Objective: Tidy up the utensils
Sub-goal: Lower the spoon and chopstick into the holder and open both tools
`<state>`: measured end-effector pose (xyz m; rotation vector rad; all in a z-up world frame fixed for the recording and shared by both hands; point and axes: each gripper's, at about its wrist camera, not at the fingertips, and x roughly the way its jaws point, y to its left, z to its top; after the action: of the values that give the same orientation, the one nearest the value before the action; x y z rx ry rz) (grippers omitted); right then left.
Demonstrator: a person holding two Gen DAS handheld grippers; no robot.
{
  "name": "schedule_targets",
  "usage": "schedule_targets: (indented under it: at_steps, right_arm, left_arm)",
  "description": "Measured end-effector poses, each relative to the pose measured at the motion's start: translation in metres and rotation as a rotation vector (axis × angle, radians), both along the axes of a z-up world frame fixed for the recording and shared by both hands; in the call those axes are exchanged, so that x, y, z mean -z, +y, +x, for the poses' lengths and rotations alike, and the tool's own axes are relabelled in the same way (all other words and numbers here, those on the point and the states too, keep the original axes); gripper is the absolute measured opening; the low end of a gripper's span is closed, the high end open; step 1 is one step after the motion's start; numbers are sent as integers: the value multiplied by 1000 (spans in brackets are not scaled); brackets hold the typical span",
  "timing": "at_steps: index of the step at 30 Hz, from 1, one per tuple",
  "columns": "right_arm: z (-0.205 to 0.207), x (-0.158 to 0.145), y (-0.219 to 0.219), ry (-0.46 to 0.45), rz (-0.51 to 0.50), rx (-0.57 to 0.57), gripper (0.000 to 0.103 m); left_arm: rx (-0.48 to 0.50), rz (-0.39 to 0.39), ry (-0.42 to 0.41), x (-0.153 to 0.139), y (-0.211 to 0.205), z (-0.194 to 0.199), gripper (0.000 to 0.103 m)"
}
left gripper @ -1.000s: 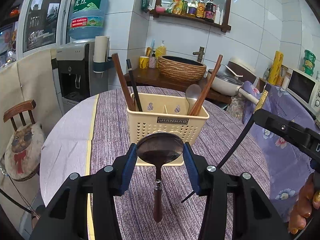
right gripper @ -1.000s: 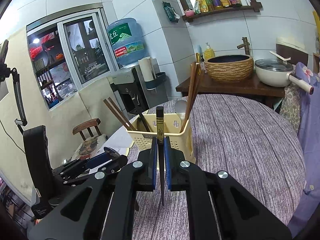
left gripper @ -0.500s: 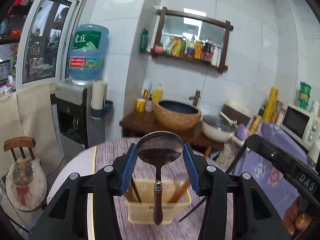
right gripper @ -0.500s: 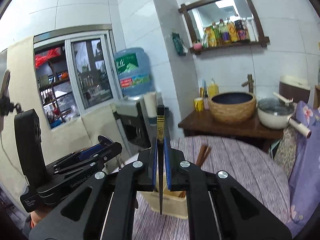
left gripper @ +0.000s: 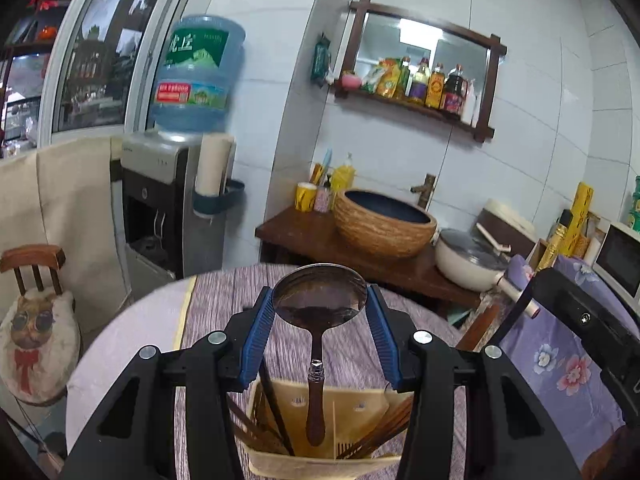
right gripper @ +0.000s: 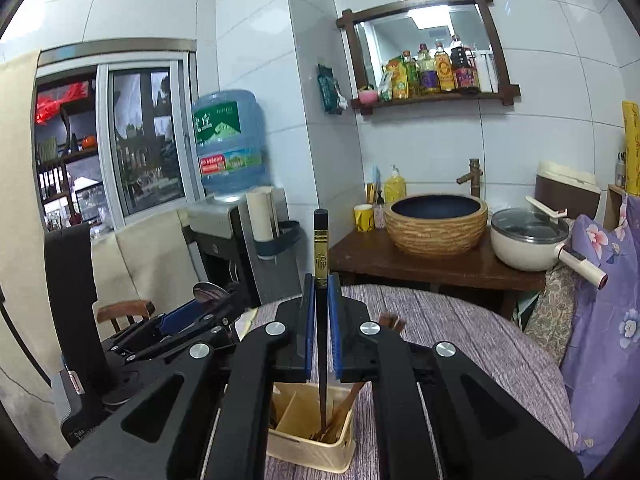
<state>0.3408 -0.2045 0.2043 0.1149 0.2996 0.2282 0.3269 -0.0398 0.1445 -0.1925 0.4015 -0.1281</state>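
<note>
You're holding both utensils upright above beige plastic utensil caddy (left gripper: 320, 432): left gripper (left gripper: 320, 320) half-open, clamping dark metal wooden-handled spoon (left gripper: 319, 304) by bowl; right gripper (right gripper: 319, 328) pinching black chopstick (right gripper: 321, 280), tip hanging over compartment.

A spoon (left gripper: 319, 304) is gripped by its bowl between the blue pads of the left tongs (left gripper: 320, 332), handle hanging down. Below the tongs, a cream utensil holder (left gripper: 320, 460) is seen on the purple-clothed counter (left gripper: 224, 304).
</note>
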Motion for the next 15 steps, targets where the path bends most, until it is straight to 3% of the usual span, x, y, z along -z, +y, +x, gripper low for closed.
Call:
schedule_targets:
  at_steps: [2,5,15]
  right_arm:
    - [1,15,1,18,-4,-1,8]
    - [4,33,0,50,1,-7,8]
    - [-1,68,3,81,-24,-8,5]
  left_arm:
    - [-18,69,-46,8,-4,-9,47]
    - [11,99,-83,10,-8,-20,47]
    - [57,150,-67,12,-16,-16,47]
